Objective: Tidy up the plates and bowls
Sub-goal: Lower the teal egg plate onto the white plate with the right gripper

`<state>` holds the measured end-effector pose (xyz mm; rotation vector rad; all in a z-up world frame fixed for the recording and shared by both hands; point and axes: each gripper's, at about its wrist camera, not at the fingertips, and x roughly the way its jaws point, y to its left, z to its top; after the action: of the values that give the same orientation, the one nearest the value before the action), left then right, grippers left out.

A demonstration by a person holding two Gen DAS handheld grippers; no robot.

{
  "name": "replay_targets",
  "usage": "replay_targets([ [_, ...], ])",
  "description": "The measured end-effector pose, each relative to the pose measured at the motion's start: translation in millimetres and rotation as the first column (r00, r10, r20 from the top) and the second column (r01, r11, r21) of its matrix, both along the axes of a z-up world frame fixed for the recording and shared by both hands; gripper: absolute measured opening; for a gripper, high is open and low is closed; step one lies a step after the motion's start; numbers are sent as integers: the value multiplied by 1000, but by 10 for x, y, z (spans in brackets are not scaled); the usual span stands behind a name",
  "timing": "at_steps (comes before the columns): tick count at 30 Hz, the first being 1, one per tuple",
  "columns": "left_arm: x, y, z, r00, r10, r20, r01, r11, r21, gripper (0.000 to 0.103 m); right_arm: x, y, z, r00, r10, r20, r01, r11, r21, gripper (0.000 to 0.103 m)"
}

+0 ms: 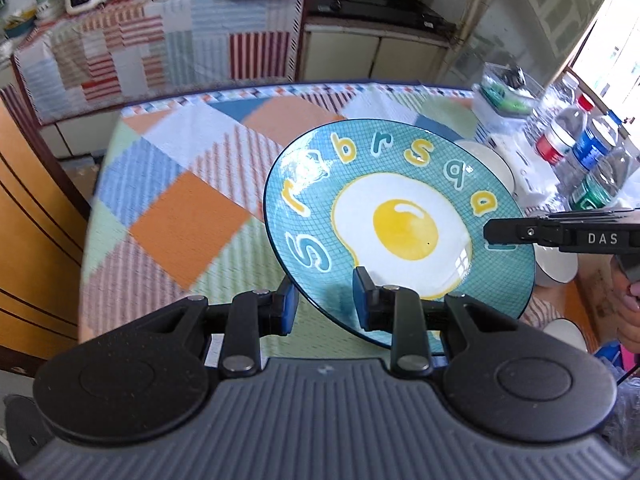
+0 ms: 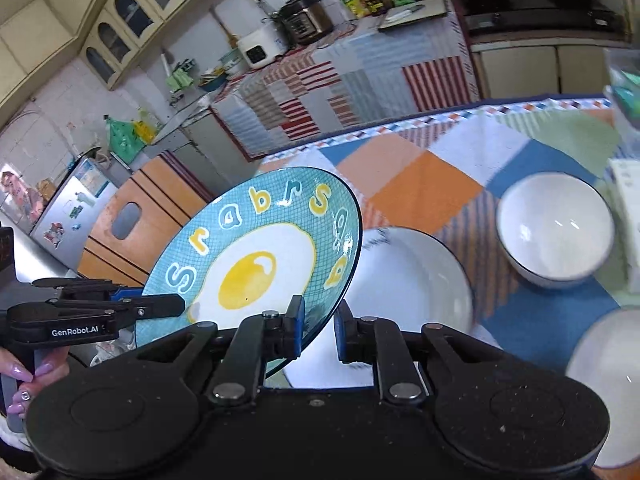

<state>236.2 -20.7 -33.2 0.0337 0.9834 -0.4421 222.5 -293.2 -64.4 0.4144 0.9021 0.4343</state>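
Note:
A teal plate with a fried-egg picture hangs tilted above the checked tablecloth. My left gripper grips its near rim, one pad under it and one on top. My right gripper clamps the plate at its other rim; it reaches in from the right in the left wrist view. A white plate lies on the table below, with a white bowl behind it and another white dish at the near right.
Several water bottles and a clear box stand at the table's right edge. A kitchen counter with a patchwork cloth lies beyond the table. A wooden cabinet is at the left.

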Motion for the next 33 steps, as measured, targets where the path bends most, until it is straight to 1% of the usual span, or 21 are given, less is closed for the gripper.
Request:
replay_targets([
  [7,8,-184,-278,998,-29,-46,29,1000,-7,27,-166,-185,-195,999,-29,-26,28,999,-28,20],
  [12,27,-268,-432,997,-33,-68,34,999,4,27,-204,-214,-336,998,-36,-44,34,998,-48,20],
  [15,13,-290,-502,998,-23,-60,23,1000,9,27,-210,-238,-432,997,-41,-64,39,998,-40,20],
  [17,15,-300,-537,998,-21,-60,22,1000,12,27,-184,-261,-476,995,-48,-92,46,999,-22,21],
  [21,58,-322,-605,997,-26,-78,27,1000,16,27,-125,-250,-523,993,-26,-117,21,999,-44,21],
  [28,136,-380,-742,994,-15,-106,18,1000,23,27,-79,-262,-655,989,-43,-145,35,998,-57,21],
  [33,180,-409,-802,992,-18,-127,22,999,27,27,-57,-246,-685,985,-55,-165,43,996,-76,21],
])
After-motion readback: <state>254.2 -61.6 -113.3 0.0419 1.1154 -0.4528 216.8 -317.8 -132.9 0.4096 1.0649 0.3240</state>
